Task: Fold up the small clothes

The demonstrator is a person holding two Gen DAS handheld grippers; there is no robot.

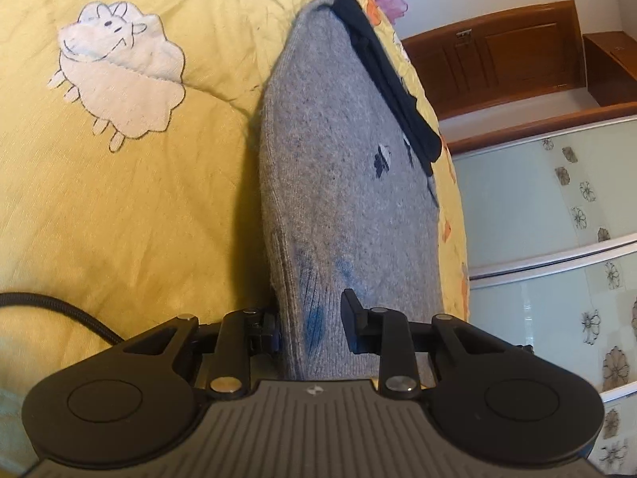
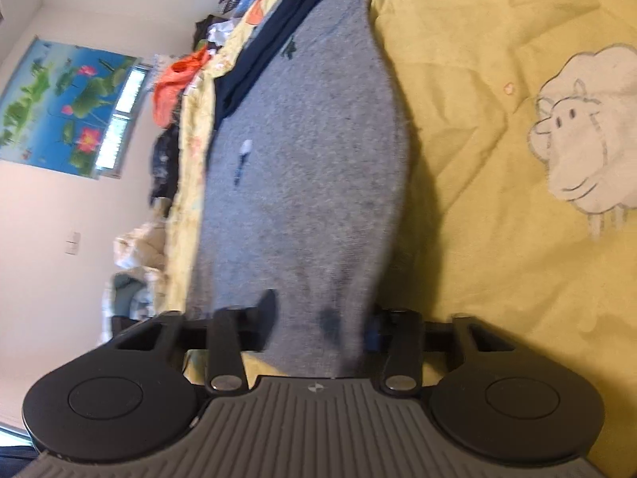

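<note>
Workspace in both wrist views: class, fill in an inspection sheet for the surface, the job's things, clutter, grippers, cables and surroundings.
Surface: yellow bedspread with a white sheep patch, wrinkled.
Job's things: grey knitted garment stretched between both grippers; a dark navy garment lies along its far edge.
Clutter: heap of mixed clothes beyond the bedspread's edge.
Grippers: left gripper shut on the grey garment's end; right gripper shut on the other end.
Cables: black braided cable on the bedspread beside the left gripper.
Surroundings: wooden cabinet, flowered glass panels, lotus picture on the wall.
</note>
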